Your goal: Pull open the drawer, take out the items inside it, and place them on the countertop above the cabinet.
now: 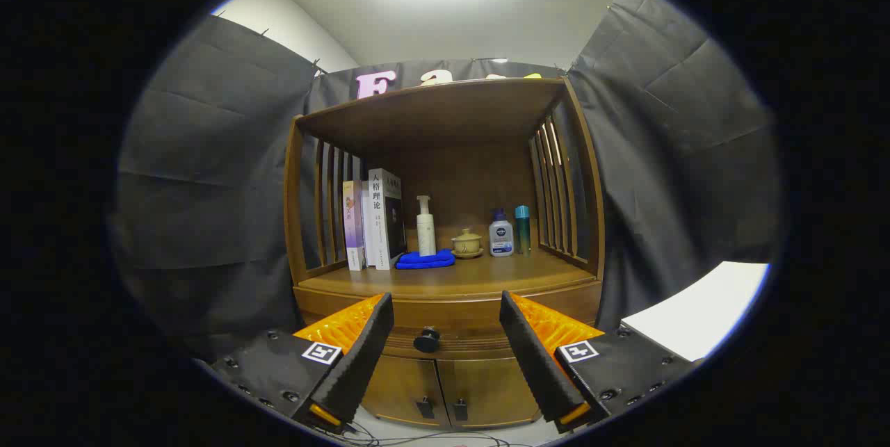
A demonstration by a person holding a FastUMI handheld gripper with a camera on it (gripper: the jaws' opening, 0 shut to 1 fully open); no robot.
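hand-held gripper spread wide, facing closed drawer knob.

You've got a little lineup on that shelf: a few books standing upright over on the left by the slats, then a white pump bottle standing on a folded blue cloth. Just right of that sits a small yellowish lidded cup on a saucer. Next, a clear bottle with a blue cap, and a teal bottle right beside it, near the right-hand slats.
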